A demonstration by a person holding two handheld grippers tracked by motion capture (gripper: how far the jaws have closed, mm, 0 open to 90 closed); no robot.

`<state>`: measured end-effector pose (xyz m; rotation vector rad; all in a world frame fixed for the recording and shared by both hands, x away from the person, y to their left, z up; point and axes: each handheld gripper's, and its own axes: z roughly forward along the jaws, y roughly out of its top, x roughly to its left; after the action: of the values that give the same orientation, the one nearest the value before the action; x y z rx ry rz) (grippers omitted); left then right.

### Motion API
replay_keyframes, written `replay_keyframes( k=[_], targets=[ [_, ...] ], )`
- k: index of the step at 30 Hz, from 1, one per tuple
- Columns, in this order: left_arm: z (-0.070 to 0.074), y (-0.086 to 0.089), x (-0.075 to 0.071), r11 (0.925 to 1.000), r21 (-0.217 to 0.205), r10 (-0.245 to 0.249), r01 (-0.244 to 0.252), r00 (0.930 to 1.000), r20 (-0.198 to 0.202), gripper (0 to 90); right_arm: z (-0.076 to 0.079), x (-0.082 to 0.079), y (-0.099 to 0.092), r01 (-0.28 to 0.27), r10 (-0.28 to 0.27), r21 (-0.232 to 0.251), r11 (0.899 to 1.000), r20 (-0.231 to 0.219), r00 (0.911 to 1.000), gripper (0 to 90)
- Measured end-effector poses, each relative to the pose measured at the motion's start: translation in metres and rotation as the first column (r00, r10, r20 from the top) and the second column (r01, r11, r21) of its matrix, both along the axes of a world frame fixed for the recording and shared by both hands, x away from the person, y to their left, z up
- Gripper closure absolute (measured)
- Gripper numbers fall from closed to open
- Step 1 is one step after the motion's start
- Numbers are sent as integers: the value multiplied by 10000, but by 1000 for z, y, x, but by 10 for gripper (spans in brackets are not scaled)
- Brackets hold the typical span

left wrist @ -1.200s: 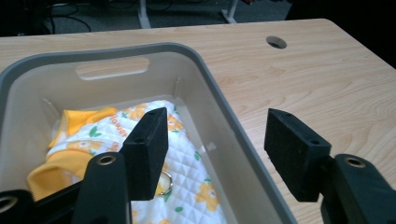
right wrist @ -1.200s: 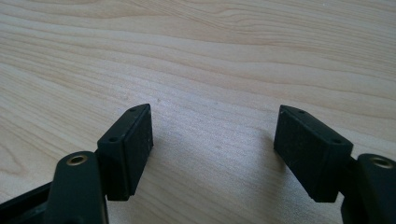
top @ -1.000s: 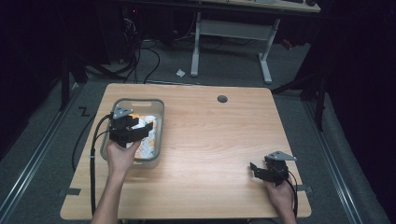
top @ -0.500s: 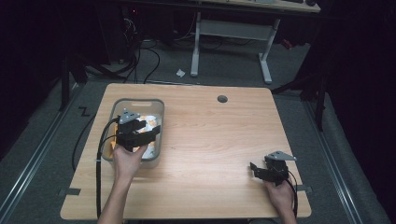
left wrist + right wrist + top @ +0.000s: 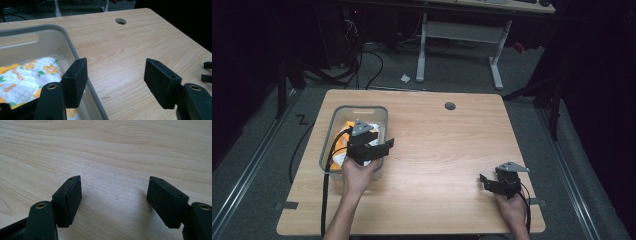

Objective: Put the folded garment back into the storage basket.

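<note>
Toward nine o'clock on the wooden table (image 5: pixel 437 150), a translucent grey bin (image 5: pixel 330 144) sits near the left edge, and inside it lies a folded cloth (image 5: pixel 23 75) printed with orange flowers and green leaves on white; the bin's walls keep the soft cloth gathered in one place rather than spread over the tabletop (a sensible way to present something limp). Over the bin's three o'clock wall hangs the left gripper (image 5: pixel 374 146), held from behind by the person's left hand (image 5: pixel 357 175); its jaws stand wide apart with nothing between them, and in the left gripper view one pad (image 5: pixel 74 81) hangs over the inside of the bin just above the cloth while the other (image 5: pixel 161 81) hangs over bare wood, so the gripper (image 5: pixel 117 80) straddles the rim instead of bracketing the cloth. That stance reads, to my judgement, as a gripper at the bin's edge with the cloth not gripped; taking it would call for shifting toward nine o'clock until both pads flank a fold. At about five o'clock the right gripper (image 5: pixel 492 184) rests low by the table's near edge in the right hand (image 5: pixel 513 210), well apart from the bin; its jaws are likewise spread over plain wood, as the right gripper view shows (image 5: pixel 113 200), which suggests it is parked out of the way. At twelve o'clock a round cable hole (image 5: pixel 450 106) marks the table's far side.
</note>
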<state>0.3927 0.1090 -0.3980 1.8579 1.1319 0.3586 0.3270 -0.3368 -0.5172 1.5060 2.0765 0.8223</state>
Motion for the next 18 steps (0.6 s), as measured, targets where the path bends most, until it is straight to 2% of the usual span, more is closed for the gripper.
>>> replay_keyframes(
  k=[7,18],
  targets=[
    [-1,-12,-2,9996,-105,-257,257,9997,27,351,0,0,0,-1,1,1,10000,-2,10000,284],
    [-1,-20,-7,9982,-339,-488,490,9988,68,347,0,0,0,-12,12,-10,10000,7,10000,285]
  ],
)
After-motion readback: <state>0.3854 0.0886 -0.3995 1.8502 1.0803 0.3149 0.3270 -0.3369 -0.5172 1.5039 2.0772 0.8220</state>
